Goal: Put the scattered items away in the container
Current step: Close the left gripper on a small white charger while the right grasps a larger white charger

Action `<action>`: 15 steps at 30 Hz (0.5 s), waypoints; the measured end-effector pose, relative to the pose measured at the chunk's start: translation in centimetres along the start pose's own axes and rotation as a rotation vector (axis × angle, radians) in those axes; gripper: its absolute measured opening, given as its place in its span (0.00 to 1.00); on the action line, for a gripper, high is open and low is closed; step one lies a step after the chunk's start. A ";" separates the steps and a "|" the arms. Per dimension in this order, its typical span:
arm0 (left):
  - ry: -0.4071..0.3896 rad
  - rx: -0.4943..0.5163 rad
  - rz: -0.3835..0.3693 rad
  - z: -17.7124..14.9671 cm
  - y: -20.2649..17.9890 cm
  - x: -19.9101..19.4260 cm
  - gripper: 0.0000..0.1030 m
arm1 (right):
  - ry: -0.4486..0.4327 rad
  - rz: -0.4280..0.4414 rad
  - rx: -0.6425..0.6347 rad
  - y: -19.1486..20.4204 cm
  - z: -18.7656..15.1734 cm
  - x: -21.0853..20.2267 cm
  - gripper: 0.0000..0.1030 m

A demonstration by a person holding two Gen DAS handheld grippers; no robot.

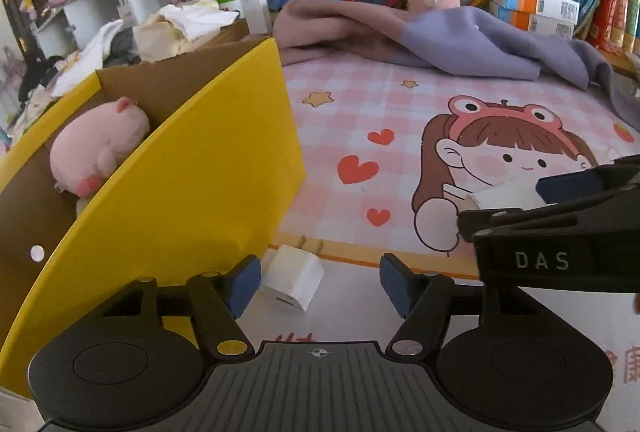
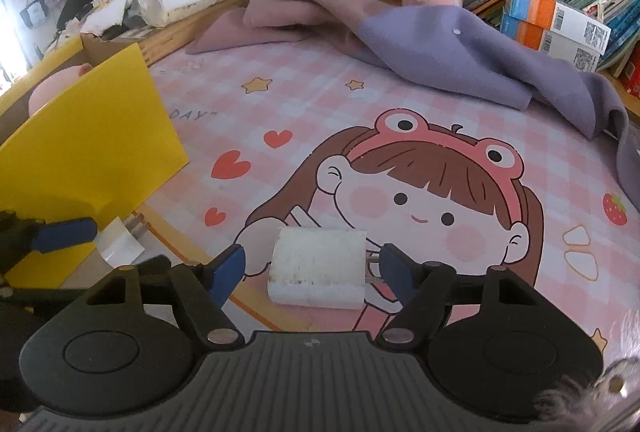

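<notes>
The small white charger (image 1: 292,282) lies on the table at 12 o'clock of the released left gripper (image 1: 314,286), prongs toward 12, beside the yellow container (image 1: 208,160). The larger white adapter (image 2: 318,272) is bracketed by the released right gripper (image 2: 312,272).

A yellow cardboard box (image 1: 192,168) with a plain brown inside stands open at the left edge of the pink cartoon desk mat (image 1: 360,136). A pink plush pig (image 1: 98,144) lies inside it, up against the near wall. A small white plug adapter (image 1: 292,278) lies on its side just beside the box's front corner, at the mat's border, its two metal prongs pointing toward the mat. A larger white charger block (image 2: 318,268), scuffed and dirty along its near face, lies flat on the mat over the printed girl, well apart from the box, with its prongs sticking out to the right.
</notes>
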State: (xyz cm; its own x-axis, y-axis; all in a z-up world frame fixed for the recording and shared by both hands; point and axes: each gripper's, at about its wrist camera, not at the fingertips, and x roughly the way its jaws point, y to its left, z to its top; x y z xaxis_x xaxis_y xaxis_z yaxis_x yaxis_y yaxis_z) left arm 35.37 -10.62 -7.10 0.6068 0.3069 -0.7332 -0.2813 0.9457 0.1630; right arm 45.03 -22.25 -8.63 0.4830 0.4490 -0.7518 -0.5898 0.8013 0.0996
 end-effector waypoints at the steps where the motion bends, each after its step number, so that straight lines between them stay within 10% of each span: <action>1: -0.003 0.006 0.007 0.0 -0.1 0.1 0.65 | -0.002 -0.003 -0.005 0.0 0.0 0.0 0.66; 5: -0.005 0.008 0.004 0.1 -0.1 0.2 0.63 | -0.011 -0.025 -0.037 -0.2 -0.2 -0.1 0.55; 11: 0.006 0.004 -0.194 0.0 0.4 -1.3 0.61 | -0.020 -0.057 -0.068 -0.9 -1.3 -1.2 0.52; 15: 0.015 -0.011 -0.132 0.0 0.7 -0.7 0.61 | -0.027 -0.065 -0.085 -1.4 -2.2 -1.7 0.59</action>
State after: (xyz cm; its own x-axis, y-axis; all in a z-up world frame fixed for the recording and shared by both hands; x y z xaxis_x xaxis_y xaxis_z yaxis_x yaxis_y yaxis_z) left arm 34.74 -10.21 -6.43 0.6275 0.1783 -0.7579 -0.2084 0.9764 0.0572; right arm 43.61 -25.00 -8.88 0.5384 0.4087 -0.7369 -0.6090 0.7931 -0.0051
